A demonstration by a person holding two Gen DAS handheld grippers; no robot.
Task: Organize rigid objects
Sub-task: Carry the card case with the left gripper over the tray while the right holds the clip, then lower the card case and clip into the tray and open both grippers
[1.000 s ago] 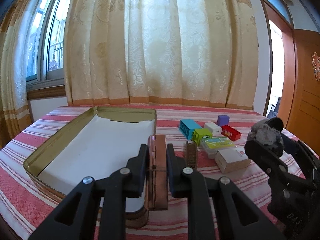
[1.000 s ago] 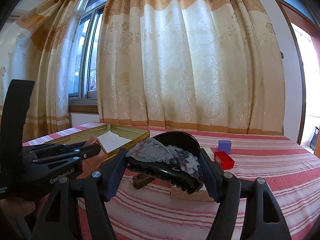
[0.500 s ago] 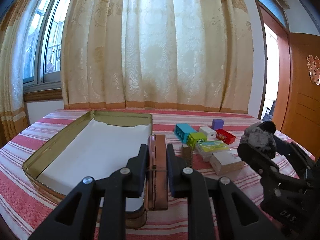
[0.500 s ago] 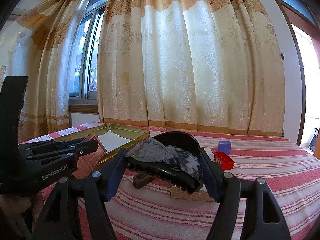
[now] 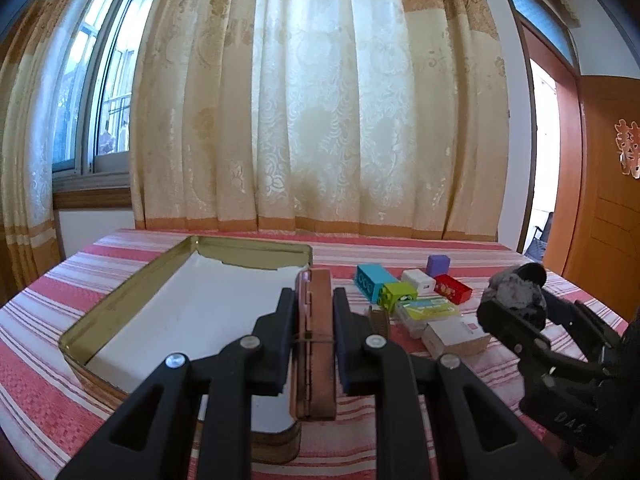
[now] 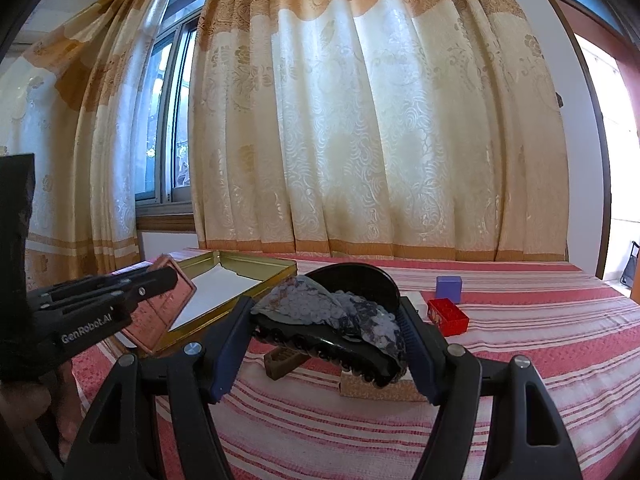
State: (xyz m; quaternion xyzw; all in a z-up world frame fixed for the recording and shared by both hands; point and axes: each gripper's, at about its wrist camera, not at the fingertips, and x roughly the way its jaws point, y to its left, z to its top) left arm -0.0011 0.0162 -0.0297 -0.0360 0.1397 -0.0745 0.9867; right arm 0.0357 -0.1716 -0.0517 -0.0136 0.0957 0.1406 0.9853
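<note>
Left gripper: while you hold it over the near right corner of the tin, your left gripper [image 5: 314,334] is clamped on a copper-pink case [image 5: 316,344], its pads pressed flat against both broad faces.
Case: it stands on edge between the fingers, a thin dark band around it; in the right wrist view its face [image 6: 160,312] shows embossed writing too blurred to read.
Left gripper writing: "GenRobot.AI" is printed in white on the body [image 6: 86,324] as your right camera sees it.
Right gripper: your right gripper [image 6: 328,336] is closed on a black hair claw [image 6: 332,320] with a dark sequined bow; the claw lies crosswise between the blue pads, teeth pointing down.
Right gripper writing: the left view shows its side [image 5: 560,364] to the right of the case, with the letters "DAS" upside down; the rest is cut off.
Tin: the gold tray [image 5: 116,304], lined with white paper, sits ahead and to the left of your left gripper.
Loose items: ahead and to the right of the case lie a teal block [image 5: 370,282], a green block [image 5: 398,294], a white block [image 5: 418,282], a purple cube [image 5: 438,266], a red box [image 5: 452,288], a green-labelled box [image 5: 428,312] and a white carton [image 5: 456,334]; their print is unreadable.
Brown comb: it [image 6: 282,360] lies on the cloth just below the claw.
Table: a red-and-white striped cloth [image 6: 540,320] covers it.
</note>
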